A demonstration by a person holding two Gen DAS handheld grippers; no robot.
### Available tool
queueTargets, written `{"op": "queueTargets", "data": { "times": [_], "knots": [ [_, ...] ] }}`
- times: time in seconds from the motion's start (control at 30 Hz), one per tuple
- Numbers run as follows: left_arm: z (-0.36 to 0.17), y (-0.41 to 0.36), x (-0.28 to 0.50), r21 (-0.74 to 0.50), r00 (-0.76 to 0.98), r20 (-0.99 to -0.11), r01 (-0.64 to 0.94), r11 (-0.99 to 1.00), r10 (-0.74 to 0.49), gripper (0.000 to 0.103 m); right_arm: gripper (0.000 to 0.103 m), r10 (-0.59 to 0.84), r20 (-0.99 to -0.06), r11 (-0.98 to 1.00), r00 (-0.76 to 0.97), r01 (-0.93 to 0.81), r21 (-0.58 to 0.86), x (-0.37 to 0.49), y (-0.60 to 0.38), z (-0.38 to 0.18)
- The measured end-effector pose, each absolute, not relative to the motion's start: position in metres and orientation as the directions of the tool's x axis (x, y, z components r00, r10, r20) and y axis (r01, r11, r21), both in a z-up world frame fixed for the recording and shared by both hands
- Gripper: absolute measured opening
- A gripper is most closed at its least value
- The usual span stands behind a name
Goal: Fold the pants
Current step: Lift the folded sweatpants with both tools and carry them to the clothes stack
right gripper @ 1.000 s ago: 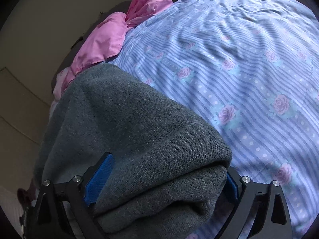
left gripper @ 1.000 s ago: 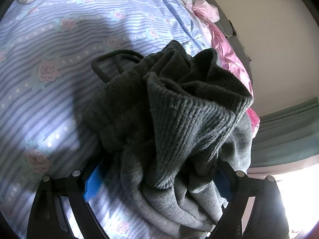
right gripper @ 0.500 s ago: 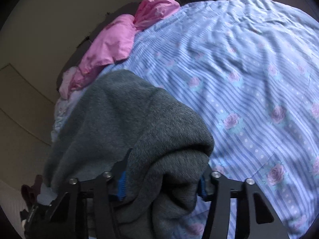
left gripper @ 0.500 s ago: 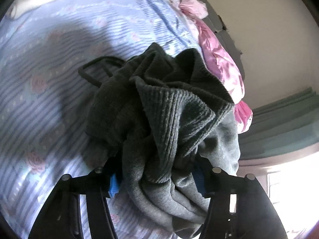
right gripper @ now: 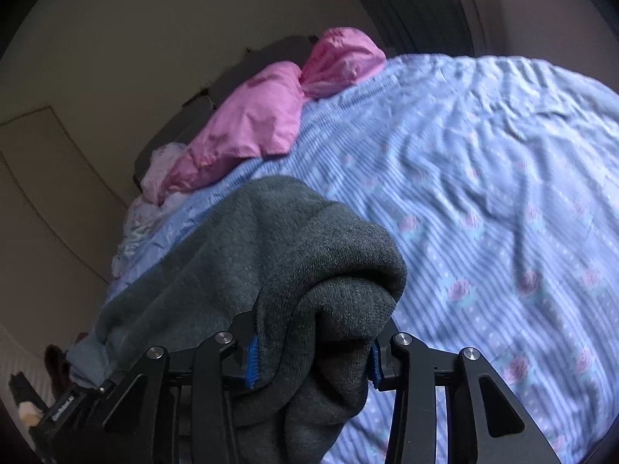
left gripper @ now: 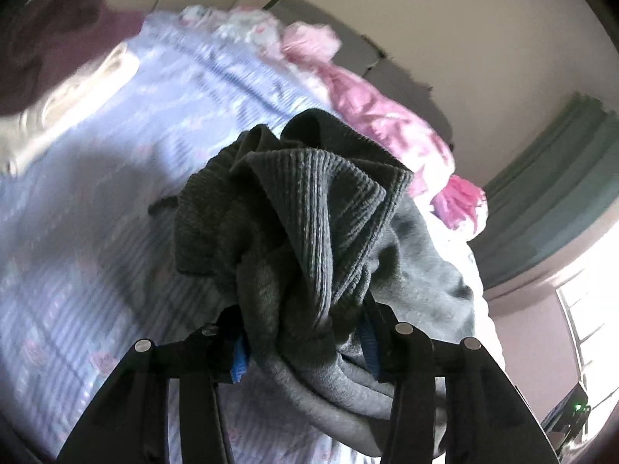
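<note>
The grey knit pants [left gripper: 309,239] hang bunched in front of the left wrist camera, ribbed waistband uppermost, a dark drawstring trailing to the left. My left gripper [left gripper: 303,352] has its blue pads pressed into the bunched fabric, and its jaws are still closing. In the right wrist view another thick fold of the same pants [right gripper: 278,270] bulges out between the pads of my right gripper [right gripper: 311,363], whose jaws are also still closing on the cloth. Both ends of the pants are raised off the bed.
Under the pants lies a blue striped bedspread [right gripper: 483,193] with pink roses. A pink quilt [right gripper: 271,116] is heaped along the headboard side, also visible as a pink quilt [left gripper: 379,116] in the left view. Green curtains [left gripper: 557,193] and a bright window [left gripper: 592,309] stand at the right.
Both grippers went from wide open around the fabric to clamped on it, then rose. The bedspread has dropped away, and more wall and headboard show in both views.
</note>
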State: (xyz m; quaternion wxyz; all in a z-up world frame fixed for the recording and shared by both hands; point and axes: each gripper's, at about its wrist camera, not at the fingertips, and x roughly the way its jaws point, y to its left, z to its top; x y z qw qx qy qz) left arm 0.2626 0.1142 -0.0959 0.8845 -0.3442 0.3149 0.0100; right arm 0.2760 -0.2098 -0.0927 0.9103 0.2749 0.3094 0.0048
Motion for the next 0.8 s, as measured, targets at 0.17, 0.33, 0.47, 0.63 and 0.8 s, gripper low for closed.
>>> {"op": "queueTargets", "data": {
  "times": [0.17,0.33,0.47,0.63,0.8],
  "knots": [
    [-0.069,0.118,0.254,-0.627,0.837,-0.496,-0.160,0.762,-0.232,0.043,0.041,0.188,-0.481,0.847,0.857,0.107,0.521,0.262,-0.211,-0.066],
    [-0.040,0.126,0.238,-0.646,0.868,-0.423,-0.088,0.759,-0.259,0.042,0.040,0.194,-0.389,0.860,0.900,0.035,0.509,0.241,-0.205,-0.033],
    [-0.011,0.136,0.222,-0.631,0.895,-0.365,-0.036,0.775,-0.256,0.042,0.040,0.210,-0.312,0.868,0.927,-0.029,0.496,0.222,-0.196,-0.004],
    [0.033,0.158,0.198,-0.614,0.929,-0.281,0.020,0.789,-0.243,0.042,0.040,0.245,-0.213,0.870,0.946,-0.117,0.478,0.203,-0.178,0.034],
    [0.074,0.191,0.175,-0.587,0.956,-0.205,0.051,0.808,-0.209,0.042,0.040,0.293,-0.124,0.862,0.948,-0.206,0.462,0.196,-0.150,0.073]
  ]
}}
